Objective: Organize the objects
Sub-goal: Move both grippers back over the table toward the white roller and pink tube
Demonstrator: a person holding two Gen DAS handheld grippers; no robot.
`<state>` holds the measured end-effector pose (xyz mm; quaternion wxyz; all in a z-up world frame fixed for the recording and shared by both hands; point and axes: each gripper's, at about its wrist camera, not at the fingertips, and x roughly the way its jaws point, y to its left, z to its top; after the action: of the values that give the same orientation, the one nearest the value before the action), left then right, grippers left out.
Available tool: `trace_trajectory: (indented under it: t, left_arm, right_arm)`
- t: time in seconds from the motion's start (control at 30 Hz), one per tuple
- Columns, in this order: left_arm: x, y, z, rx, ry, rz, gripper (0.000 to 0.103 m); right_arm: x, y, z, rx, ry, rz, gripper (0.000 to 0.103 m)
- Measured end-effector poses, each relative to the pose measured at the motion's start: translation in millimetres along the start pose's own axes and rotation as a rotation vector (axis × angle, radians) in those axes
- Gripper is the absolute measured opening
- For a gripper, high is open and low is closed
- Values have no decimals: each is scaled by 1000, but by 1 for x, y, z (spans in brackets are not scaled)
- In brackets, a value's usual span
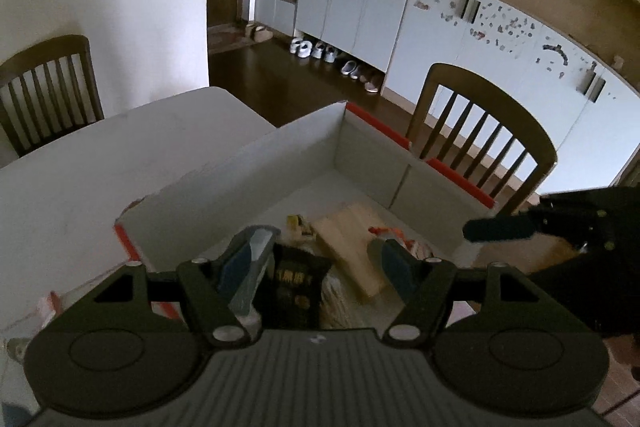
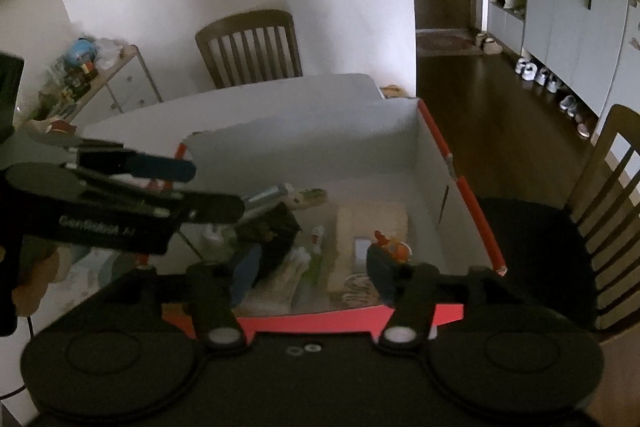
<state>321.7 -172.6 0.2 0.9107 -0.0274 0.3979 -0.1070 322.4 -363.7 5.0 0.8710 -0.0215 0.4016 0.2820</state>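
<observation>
A white cardboard box with red edges (image 1: pixel 280 155) (image 2: pixel 472 195) stands on the white table (image 1: pixel 60 195). Inside lie a wooden board (image 1: pixel 352 243) (image 2: pixel 372 223), a black packet (image 1: pixel 294 287) (image 2: pixel 272 231), a small orange toy (image 2: pixel 394 247) and white bundles (image 2: pixel 284 275). My left gripper (image 1: pixel 320 255) is open over the box, its left finger beside the black packet, which hangs between the jaws untouched on the right. It also shows in the right wrist view (image 2: pixel 200 183). My right gripper (image 2: pixel 312 267) is open above the box's near edge; it also shows in the left wrist view (image 1: pixel 500 227).
Dark wooden chairs stand at the table's far side (image 1: pixel 48 87) (image 2: pixel 248 47) and beside the box (image 1: pixel 480 131) (image 2: pixel 612 195). A low white drawer unit with clutter (image 2: pixel 100 75) is at the left. Pale blue cabinets (image 1: pixel 360 7) and shoes (image 1: pixel 320 51) line the far wall.
</observation>
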Motion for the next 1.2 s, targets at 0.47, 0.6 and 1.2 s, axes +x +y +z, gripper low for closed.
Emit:
trace_trajectory:
  t: [0.47,0.6,1.2]
  left_arm:
    - [-61,40,-51,-68,-42,-37,84]
    - [-71,59,-68,-91,-26,-52,85]
    - [-107,169,-126,-92,-28,-8,103]
  right_arm:
    - [-16,48,-12,42,-36,-42,100]
    - [-13,69,-14,58,-35,-42,101]
    - [42,177,9,5,9,-32,101]
